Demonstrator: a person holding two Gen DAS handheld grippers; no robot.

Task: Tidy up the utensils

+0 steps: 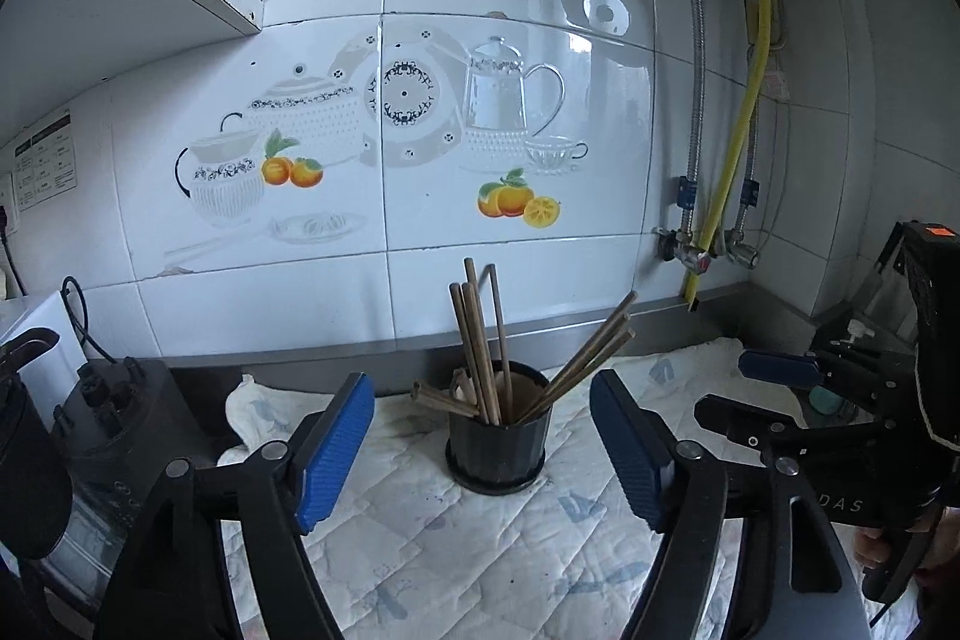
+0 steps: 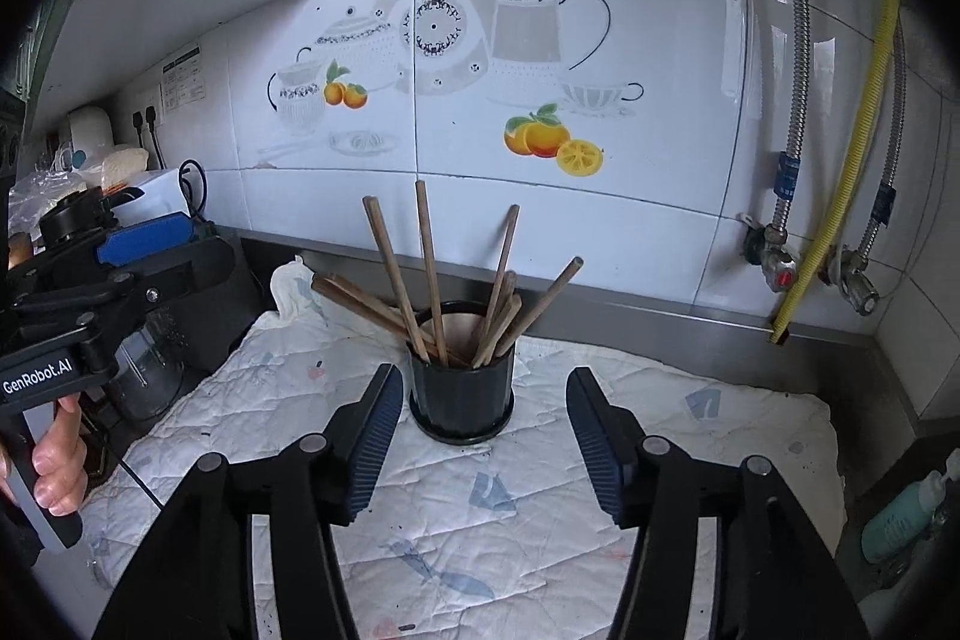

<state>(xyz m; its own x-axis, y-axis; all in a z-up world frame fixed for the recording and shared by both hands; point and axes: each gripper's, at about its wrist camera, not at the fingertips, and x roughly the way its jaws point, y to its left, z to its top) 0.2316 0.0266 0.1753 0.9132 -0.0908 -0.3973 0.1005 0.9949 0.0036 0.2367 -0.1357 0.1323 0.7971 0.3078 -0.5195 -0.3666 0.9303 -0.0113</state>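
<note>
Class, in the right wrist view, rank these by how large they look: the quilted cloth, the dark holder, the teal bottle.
1. quilted cloth
2. dark holder
3. teal bottle, though it is partly cut off at the picture's edge, so its rank against the holder is unsure.

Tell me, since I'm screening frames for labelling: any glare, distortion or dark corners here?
Left wrist view: window glare on the glossy white wall tiles, fisheye bending of tile seams, black corners. Right wrist view: heavier black vignette, a smaller reflection at upper right, and the brown wooden chopsticks in the dark ribbed cup stay sharp.
</note>
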